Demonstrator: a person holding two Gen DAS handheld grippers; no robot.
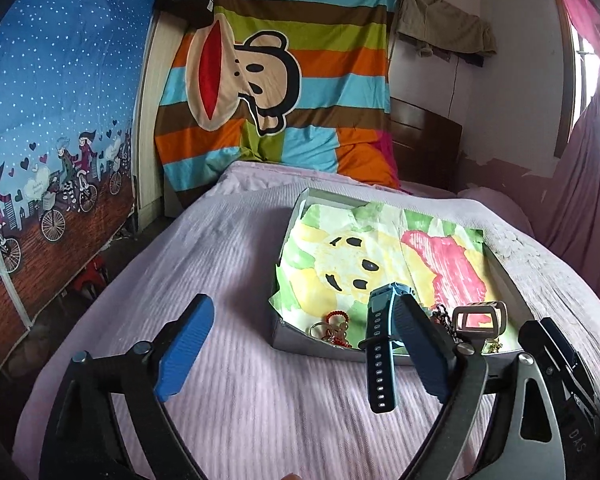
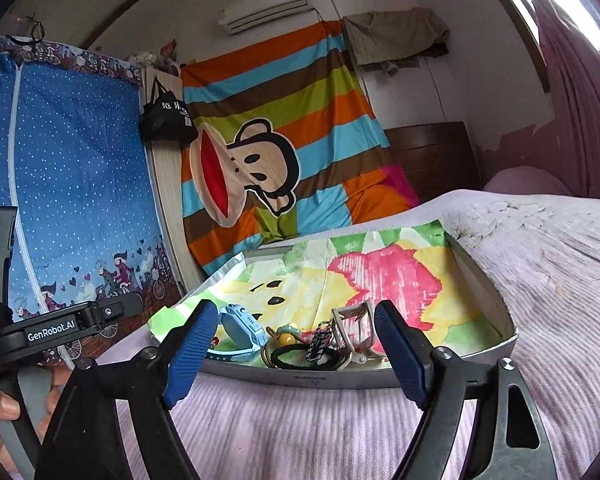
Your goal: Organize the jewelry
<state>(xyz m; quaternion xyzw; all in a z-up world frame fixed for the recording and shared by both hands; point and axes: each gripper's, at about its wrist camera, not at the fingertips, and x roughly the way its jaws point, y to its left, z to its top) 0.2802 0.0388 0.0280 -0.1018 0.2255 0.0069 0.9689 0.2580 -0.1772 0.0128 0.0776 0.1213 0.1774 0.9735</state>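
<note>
watch [image 2: 240, 330]: light blue | bedspread [image 1: 228, 412]: lilac, ribbed | hanging sheet [image 1: 300, 40]: orange, blue, green, brown stripes

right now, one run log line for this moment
left gripper: open, empty | right gripper: open, empty | blue watch: in box, strap over near rim | hair ties, chain, square bangle: in box | box on bed

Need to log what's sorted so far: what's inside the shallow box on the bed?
Inside the box: a blue watch, a black hair tie, a braided cord, a clear square piece, red beads, all on a painted paper lining. Anything beneath the pile is hidden.
</note>
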